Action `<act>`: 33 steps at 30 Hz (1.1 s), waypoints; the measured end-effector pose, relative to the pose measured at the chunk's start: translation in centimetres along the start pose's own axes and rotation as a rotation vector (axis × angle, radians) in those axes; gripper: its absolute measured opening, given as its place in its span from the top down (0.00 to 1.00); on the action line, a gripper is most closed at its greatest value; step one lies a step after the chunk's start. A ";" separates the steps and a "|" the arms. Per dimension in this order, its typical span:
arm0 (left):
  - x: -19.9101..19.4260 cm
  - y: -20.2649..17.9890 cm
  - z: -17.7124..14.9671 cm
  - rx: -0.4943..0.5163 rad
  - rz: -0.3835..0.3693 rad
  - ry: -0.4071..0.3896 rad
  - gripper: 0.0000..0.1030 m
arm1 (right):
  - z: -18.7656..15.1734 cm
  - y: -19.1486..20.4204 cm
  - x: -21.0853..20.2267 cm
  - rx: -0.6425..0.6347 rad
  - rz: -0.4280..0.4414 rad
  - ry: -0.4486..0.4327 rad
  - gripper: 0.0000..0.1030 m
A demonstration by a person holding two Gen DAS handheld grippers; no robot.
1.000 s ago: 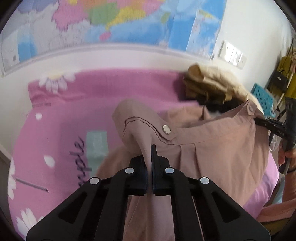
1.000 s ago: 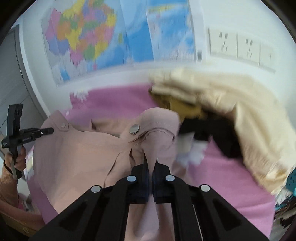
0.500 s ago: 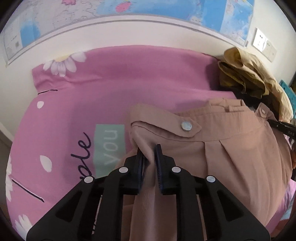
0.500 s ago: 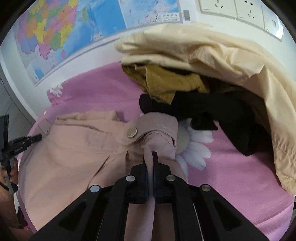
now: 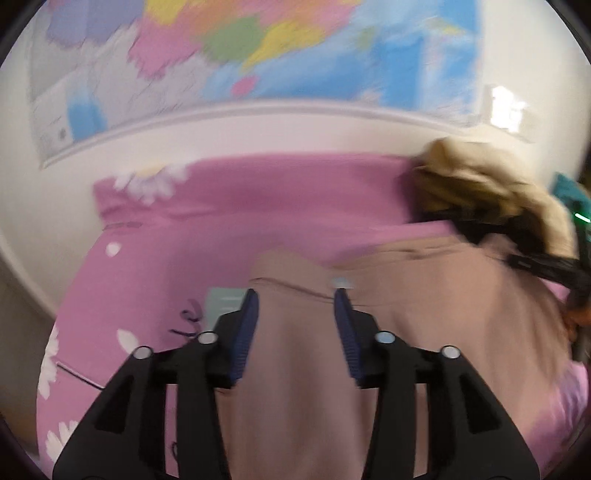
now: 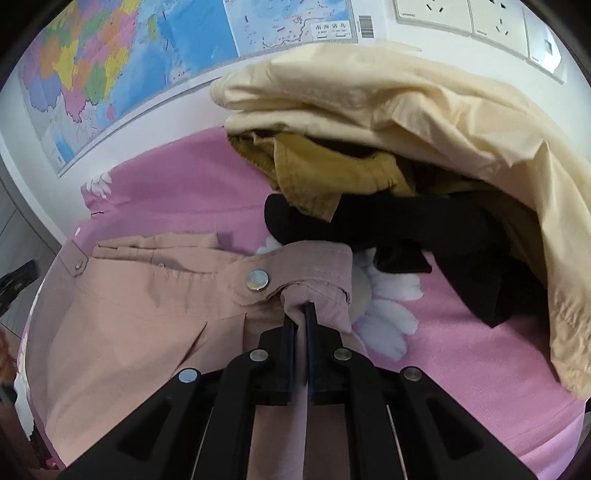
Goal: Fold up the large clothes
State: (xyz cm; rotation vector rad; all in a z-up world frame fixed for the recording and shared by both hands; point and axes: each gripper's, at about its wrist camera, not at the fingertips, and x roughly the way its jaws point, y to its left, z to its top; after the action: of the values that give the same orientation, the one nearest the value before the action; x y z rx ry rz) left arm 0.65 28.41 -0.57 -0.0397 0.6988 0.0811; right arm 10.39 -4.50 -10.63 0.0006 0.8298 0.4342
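A dusty-pink garment [image 6: 140, 306] with metal snap buttons [image 6: 257, 279] lies spread on the pink sheet. My right gripper [image 6: 301, 314] is shut on its right shoulder corner, with the cloth bunched between the pads just above the sheet. In the blurred left wrist view the same garment [image 5: 424, 295] lies under my left gripper [image 5: 295, 302]. Its jaws are opening, and the blue pads [image 5: 249, 321] stand apart on either side of the left shoulder fold without pressing on it. The right gripper shows there as a dark shape [image 5: 546, 266] at the garment's far corner.
A heap of clothes fills the back right of the bed: a cream jacket [image 6: 406, 96] over a mustard piece [image 6: 325, 173] and a black one [image 6: 406, 229]. The pink daisy sheet [image 6: 177, 199] reaches a white wall with a map [image 6: 129, 55] and sockets [image 6: 461, 14].
The left jaws have gone from shut on the garment's shoulder to spread apart, letting it go. The right gripper came down with its corner, and the garment now lies flatter on the sheet.
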 end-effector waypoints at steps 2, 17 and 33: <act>-1.1 -1.6 -0.5 0.039 -0.078 -0.006 0.49 | 0.4 0.0 0.1 0.010 -0.006 -0.008 0.96; 7.5 -2.7 -4.1 -0.049 -0.199 0.229 0.59 | -1.6 1.5 -5.4 -0.048 0.030 -0.066 0.54; 9.7 -1.9 -2.4 -0.068 -0.195 0.208 0.59 | -3.3 0.2 0.0 -0.027 0.134 0.024 0.73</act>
State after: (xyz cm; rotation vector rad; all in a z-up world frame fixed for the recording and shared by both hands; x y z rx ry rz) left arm 6.64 26.94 -8.64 -0.1831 0.8959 -0.0881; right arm 7.96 -4.84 -12.84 0.0267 0.8505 0.5725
